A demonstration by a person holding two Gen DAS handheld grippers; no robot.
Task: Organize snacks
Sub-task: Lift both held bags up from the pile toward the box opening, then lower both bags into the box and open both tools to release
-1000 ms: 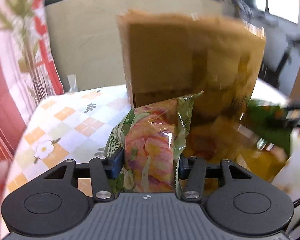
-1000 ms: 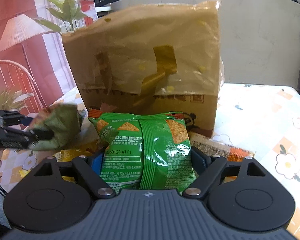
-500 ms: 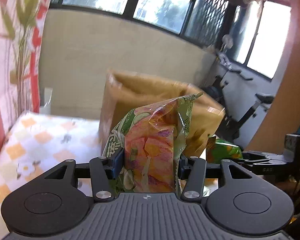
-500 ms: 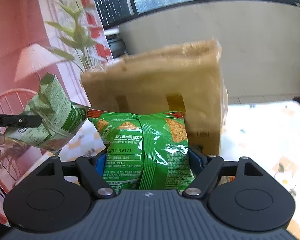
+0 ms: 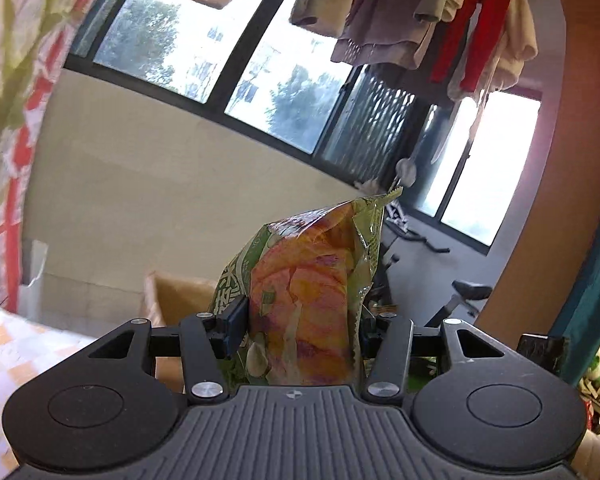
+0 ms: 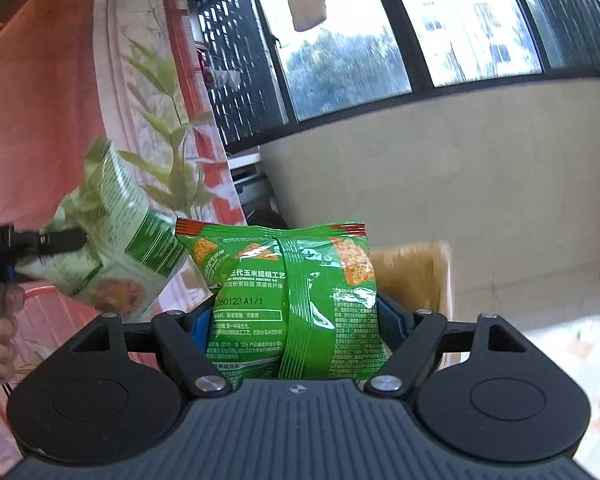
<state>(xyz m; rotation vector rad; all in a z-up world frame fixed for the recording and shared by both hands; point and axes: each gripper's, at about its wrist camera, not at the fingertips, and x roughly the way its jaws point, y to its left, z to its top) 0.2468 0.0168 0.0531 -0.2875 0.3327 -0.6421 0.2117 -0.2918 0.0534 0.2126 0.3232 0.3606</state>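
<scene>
Both claws risen, left claw (image 5: 300, 328) pinching orange snack bag (image 5: 304, 300)

My left gripper (image 5: 300, 320): clamped on snack packet (image 5: 312, 300) | my right gripper (image 6: 296, 320): clamped on green packet (image 6: 292, 300)

Open air ahead of and above both grippers. Below and ahead: brown paper bag (image 5: 180, 296), mouth open upward, unobstructed from above. Left side of the right wrist view blocked by the pale green snack packet (image 6: 112, 240), beside the green snack packet (image 6: 296, 300).
</scene>
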